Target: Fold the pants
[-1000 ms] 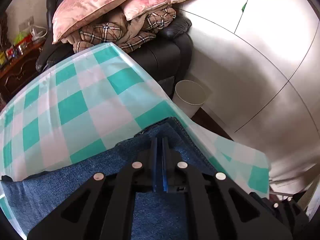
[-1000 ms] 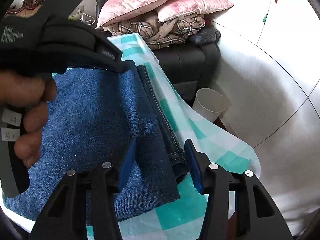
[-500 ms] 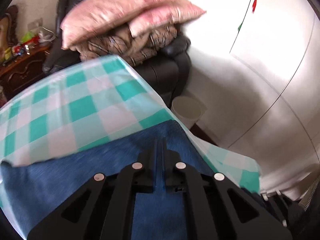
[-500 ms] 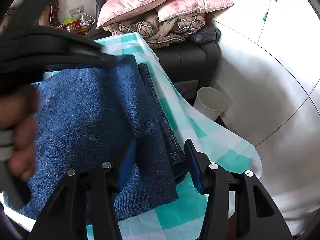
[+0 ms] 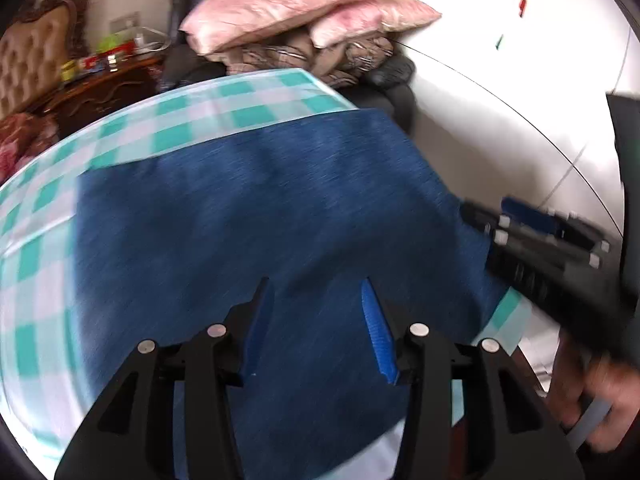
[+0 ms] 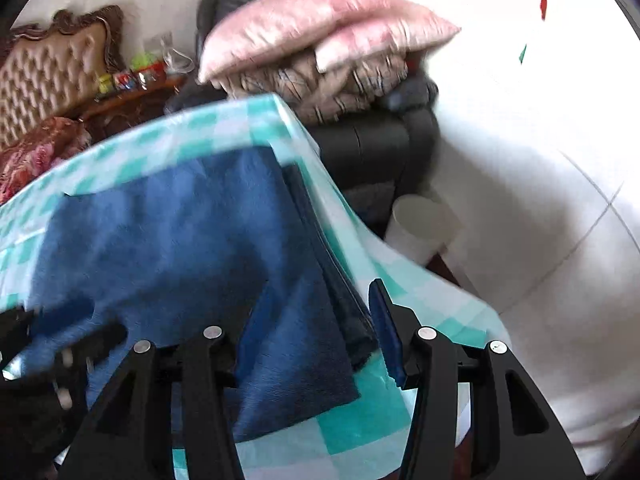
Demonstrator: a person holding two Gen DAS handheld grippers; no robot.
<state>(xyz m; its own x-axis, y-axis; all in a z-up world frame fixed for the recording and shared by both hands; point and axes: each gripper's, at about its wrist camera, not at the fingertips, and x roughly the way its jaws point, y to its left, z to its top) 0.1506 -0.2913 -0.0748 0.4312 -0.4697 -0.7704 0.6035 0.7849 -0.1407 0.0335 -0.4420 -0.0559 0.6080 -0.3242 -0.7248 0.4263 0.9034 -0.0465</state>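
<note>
Right now your left gripper has its two blue fingers spread wide, with nothing between them; they hang just above the pants. Your right gripper is spread wide too and holds nothing; its fingers sit one on each side of the near right corner of the pants, and you cannot tell from this blurry view if they touch the cloth.

From the left wrist view you can see your right gripper off to the right, at the right edge of the pants; your right hand holds its handle low in the corner.

Those blue jeans lie folded and flat on the table cloth; the cloth has green and white squares; the pants fill most of the near part of it, close to its right edge.

Past the far end of the table stands a black chair; two pink pillows are stacked on top of a brown checked blanket on it. A white bin stands on the floor just beside the chair, under the hanging edge of the table cloth. Off to the far left there is a brown padded headboard, with a dark wood stand beside it that has small bright things on top.
</note>
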